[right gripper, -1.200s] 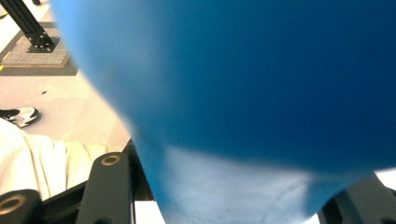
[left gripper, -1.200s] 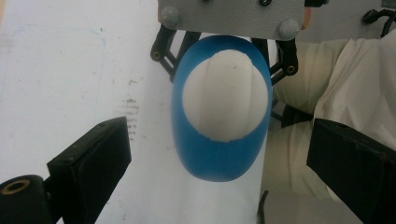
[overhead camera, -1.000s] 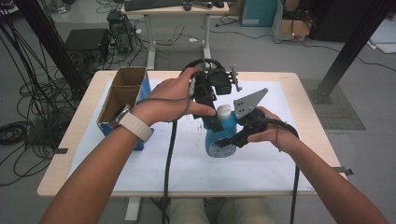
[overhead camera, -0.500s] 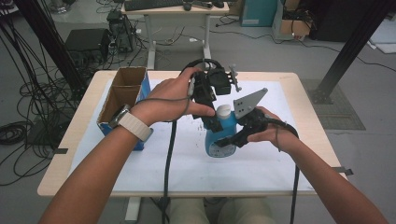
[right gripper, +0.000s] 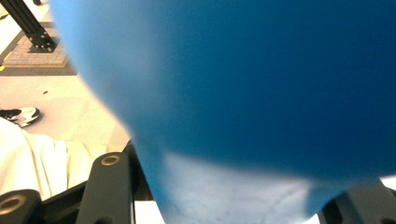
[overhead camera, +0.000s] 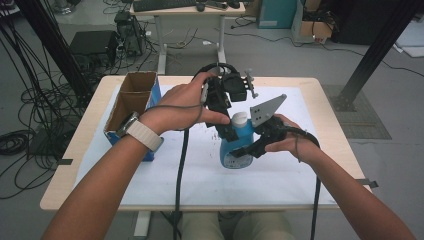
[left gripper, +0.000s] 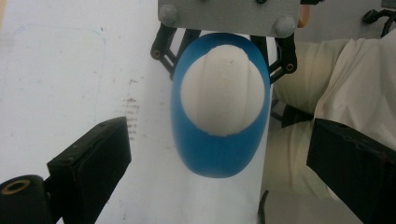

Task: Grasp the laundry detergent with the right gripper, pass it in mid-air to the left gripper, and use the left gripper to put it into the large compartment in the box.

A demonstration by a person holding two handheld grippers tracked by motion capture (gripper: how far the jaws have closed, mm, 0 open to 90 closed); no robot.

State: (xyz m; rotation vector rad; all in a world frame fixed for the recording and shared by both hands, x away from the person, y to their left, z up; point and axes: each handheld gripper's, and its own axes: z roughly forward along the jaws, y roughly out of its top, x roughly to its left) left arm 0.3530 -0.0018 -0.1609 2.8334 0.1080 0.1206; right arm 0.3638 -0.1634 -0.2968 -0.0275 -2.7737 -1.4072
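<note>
A blue bottle with a white cap stands upright on the white sheet at mid-table. My right gripper is shut on its body from the right, its grey plate sticking up. In the right gripper view the bottle's blue wall sits close between the jaws. My left gripper hangs over the bottle top, pointing down. Seen from the left gripper view, the white cap lies below, and the left gripper is open, with its jaws wide apart either side of the bottle.
An open cardboard box stands at the table's left edge. The white sheet covers most of the wooden table. Black cables trail from both grippers toward the person. A desk and equipment stand beyond the table.
</note>
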